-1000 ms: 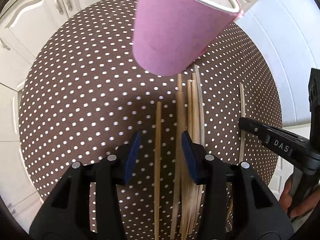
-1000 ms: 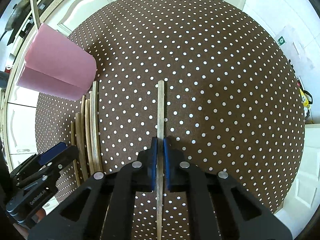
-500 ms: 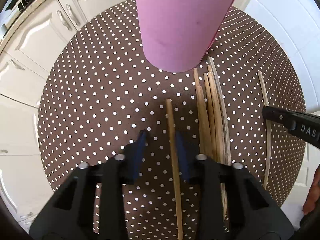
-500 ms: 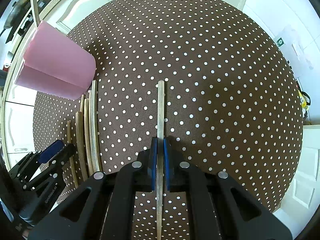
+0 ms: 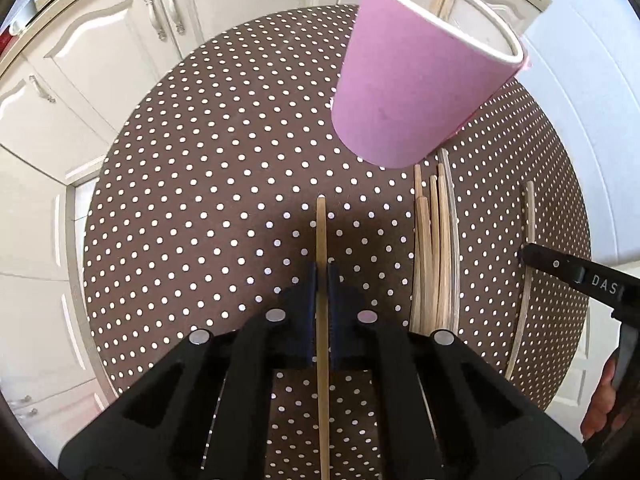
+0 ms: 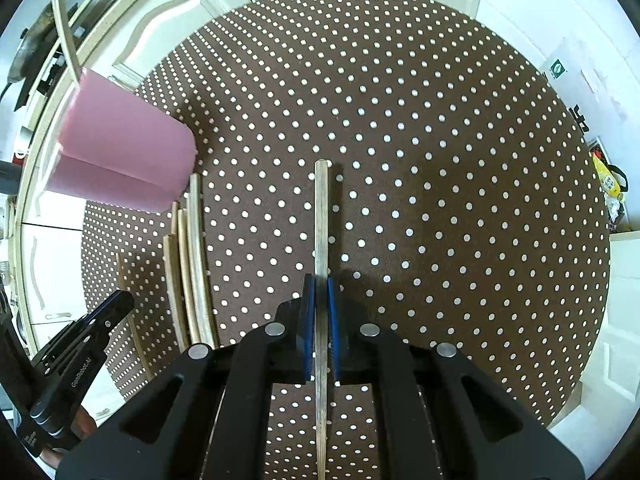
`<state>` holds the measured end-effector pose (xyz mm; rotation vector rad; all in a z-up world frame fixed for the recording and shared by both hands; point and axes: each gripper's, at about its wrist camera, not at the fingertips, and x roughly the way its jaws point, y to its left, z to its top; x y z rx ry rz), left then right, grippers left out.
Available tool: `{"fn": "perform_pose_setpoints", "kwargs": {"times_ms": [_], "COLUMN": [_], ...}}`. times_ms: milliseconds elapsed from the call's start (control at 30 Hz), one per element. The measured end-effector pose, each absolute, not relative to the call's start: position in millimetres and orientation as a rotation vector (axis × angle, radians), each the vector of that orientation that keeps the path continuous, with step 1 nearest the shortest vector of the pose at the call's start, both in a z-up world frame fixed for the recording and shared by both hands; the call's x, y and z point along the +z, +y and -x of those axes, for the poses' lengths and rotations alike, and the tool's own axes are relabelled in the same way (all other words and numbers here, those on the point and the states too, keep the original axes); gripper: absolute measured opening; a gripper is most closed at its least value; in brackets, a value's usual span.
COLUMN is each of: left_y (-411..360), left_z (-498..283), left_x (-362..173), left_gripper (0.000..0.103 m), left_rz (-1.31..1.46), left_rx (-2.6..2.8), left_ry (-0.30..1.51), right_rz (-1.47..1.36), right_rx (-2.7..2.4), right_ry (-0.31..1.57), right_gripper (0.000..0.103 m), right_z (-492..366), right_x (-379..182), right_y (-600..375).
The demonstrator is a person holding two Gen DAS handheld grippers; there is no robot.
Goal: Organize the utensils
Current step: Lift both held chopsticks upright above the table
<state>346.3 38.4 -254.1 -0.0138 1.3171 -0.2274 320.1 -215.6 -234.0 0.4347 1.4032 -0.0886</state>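
Sticks pinched, one in my left hand-held gripper (image 5: 322, 276) and one in my right hand-held gripper (image 6: 321, 292), over the spotted counter (image 5: 208, 184); next, I reckon, tip each into the pink cup (image 5: 416, 80).

— Legible markings, left wrist view?
— White letters "DAS" on black arm of right gripper (image 5: 520, 257), cut off at frame edge.
— Right wrist view?
— "GenRobot.AI" in small white print along body of left gripper (image 6: 124, 300). Green sign (image 6: 557, 69) on far wall, unreadable.
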Motion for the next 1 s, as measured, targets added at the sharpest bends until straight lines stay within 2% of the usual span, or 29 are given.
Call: {"fn": "perform_pose_setpoints", "kwargs": {"times_ms": [367,1000], "left_y": [38,19], "left_z": [-339,-301], "left_x": [-215,-117], "left_gripper": [0.006,0.006], "left_rz": [0.087,0.050], "left_rx": [-0.214,-0.212], "left_ry": [1.246,0.989], "right_rz": [-0.416,-0.392], "right_rx": [-0.051,0.044], "right_ry": [1.270,1.011], "right_gripper": [0.005,0.005], "right_z": [-320,-282], "right_x": [-177,-66], "right_y": [-225,-222]}}
